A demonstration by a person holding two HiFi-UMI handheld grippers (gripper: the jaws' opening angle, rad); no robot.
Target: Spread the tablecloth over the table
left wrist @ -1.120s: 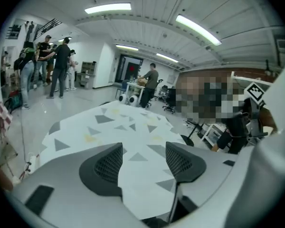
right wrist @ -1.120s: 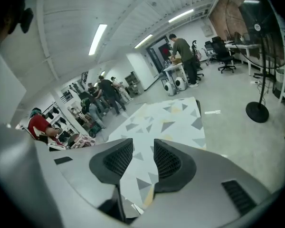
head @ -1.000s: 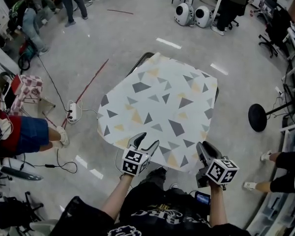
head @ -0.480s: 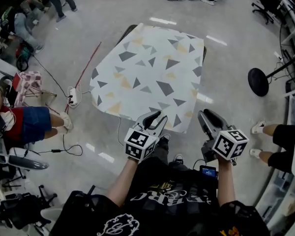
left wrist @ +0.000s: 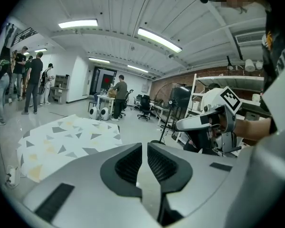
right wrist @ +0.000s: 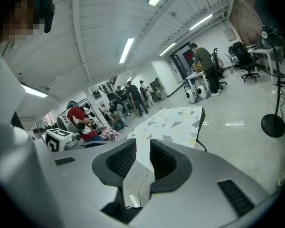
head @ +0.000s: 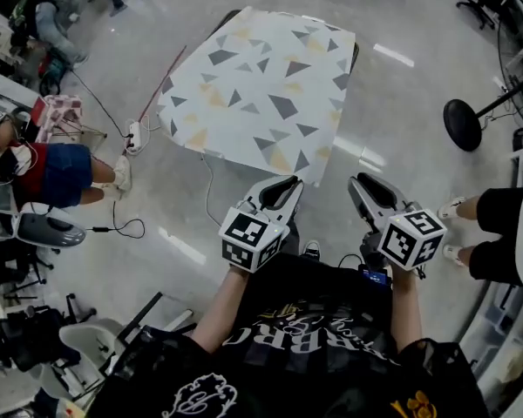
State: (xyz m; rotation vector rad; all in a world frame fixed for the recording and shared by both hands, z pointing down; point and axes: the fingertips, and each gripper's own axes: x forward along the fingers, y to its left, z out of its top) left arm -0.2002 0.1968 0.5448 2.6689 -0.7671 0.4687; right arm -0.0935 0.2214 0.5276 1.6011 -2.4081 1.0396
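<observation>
The tablecloth (head: 261,85), white with grey and yellow triangles, lies spread over the table and hangs over its edges. It also shows in the left gripper view (left wrist: 66,141) and the right gripper view (right wrist: 173,120). Both grippers hover over bare floor, well back from the table's near edge and close to the person's body. My left gripper (head: 286,185) has just been closing and its jaws now nearly meet with nothing between them (left wrist: 145,148). My right gripper (head: 360,185) has also been closing, with a clear gap left and nothing in it (right wrist: 143,146).
A power strip (head: 132,136) and its cables lie on the floor left of the table. A seated person in red (head: 35,168) is at the far left. A black round stand base (head: 464,124) and another person's legs (head: 497,233) are on the right.
Both grippers have drawn back from the table's near edge, which now lies farther off. The left jaws have gone from wide apart to nearly together; the right jaws have narrowed a little.
</observation>
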